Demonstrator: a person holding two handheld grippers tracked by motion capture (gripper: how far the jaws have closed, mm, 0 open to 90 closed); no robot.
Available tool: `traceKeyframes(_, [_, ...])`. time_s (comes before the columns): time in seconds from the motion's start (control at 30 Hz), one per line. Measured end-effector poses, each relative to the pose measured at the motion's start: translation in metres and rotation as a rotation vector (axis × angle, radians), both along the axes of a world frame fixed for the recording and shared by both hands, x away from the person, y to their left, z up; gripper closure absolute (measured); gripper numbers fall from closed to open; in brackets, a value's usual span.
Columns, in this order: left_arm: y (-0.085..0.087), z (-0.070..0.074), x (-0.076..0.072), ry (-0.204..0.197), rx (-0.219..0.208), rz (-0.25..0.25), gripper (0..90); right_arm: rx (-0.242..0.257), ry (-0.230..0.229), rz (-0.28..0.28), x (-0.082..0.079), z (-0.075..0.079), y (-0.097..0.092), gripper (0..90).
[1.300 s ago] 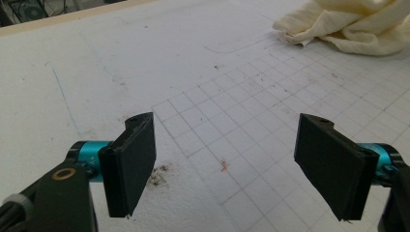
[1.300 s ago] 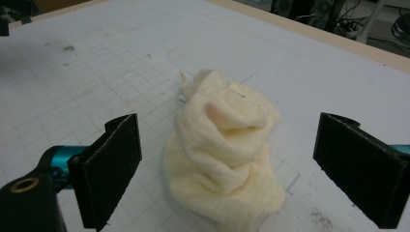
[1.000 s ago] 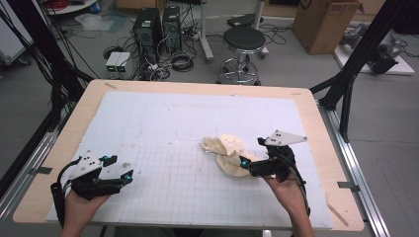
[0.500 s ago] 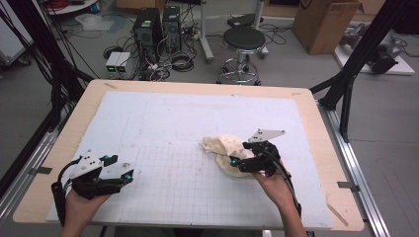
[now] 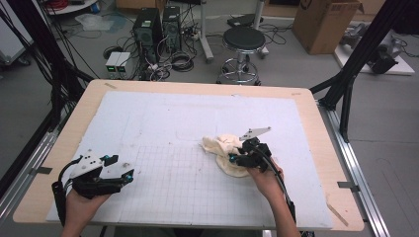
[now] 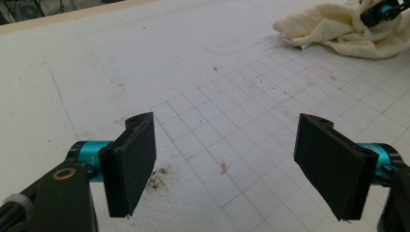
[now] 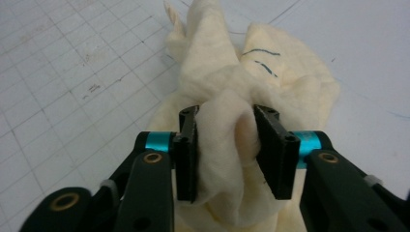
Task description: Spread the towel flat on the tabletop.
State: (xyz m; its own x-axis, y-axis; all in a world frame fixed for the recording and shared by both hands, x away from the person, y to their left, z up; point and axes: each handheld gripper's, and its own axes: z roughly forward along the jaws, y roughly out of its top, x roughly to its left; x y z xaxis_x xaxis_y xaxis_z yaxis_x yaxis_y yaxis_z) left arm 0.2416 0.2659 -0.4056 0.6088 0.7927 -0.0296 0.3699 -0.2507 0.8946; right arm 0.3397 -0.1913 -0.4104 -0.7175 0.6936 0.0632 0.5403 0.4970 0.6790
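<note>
We see the right tool (image 7: 226, 154), jaws just closing, pinching a fold of the crumpled cream cotton cloth (image 7: 232, 87), while the left tool (image 6: 232, 166) gapes wide and empty above the white gridded bench (image 5: 168, 123).

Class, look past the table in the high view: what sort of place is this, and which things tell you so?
Probably a lab or workshop: computer towers with tangled cables on the floor, a rolling stool, and a cardboard box.

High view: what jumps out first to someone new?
The crumpled cream cloth right of the mat's centre, with the right gripper on it; its jaws have just been closing and now bunch a fold between the pads. Next, the left gripper near the table's front left corner, jaws wide open over the bare grid, nothing between them.
</note>
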Motion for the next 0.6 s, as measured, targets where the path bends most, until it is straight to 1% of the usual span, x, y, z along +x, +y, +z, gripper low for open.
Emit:
traceKeyframes(0.03, [0.000,0.000,0.000,0.000,0.000,0.000,23.5,-0.002,0.004,0.002,0.001,-0.002,0.000,67.9])
traceKeyframes(0.07, [0.000,0.000,0.000,0.000,0.000,0.000,23.5,-0.002,0.004,0.002,0.001,-0.002,0.000,67.9])
traceKeyframes(0.1, [0.000,0.000,0.000,0.000,0.000,0.000,23.5,-0.006,0.020,0.007,0.003,-0.004,0.000,72.1])
traceKeyframes(0.13, [0.000,0.000,0.000,-0.001,0.000,-0.001,23.5,-0.009,0.024,0.006,0.004,-0.004,0.000,73.9])
traceKeyframes(0.23, [0.000,0.000,0.000,-0.001,0.001,0.001,23.5,0.001,0.022,0.005,0.005,-0.004,0.000,76.4])
traceKeyframes(0.3, [0.000,0.000,0.000,0.000,0.002,0.001,23.5,0.017,0.020,0.006,0.004,-0.002,-0.002,78.1])
traceKeyframes(0.37, [0.001,0.000,0.000,-0.001,0.004,0.003,23.5,0.040,0.010,0.007,0.003,0.002,-0.005,78.4])
traceKeyframes(0.5, [0.001,0.001,0.000,-0.002,0.005,0.002,23.5,0.098,0.000,0.005,-0.001,0.013,-0.010,78.5])
traceKeyframes(0.6, [0.001,0.001,0.000,-0.001,-0.001,0.002,23.5,0.127,-0.013,0.013,-0.005,0.022,-0.010,78.6])
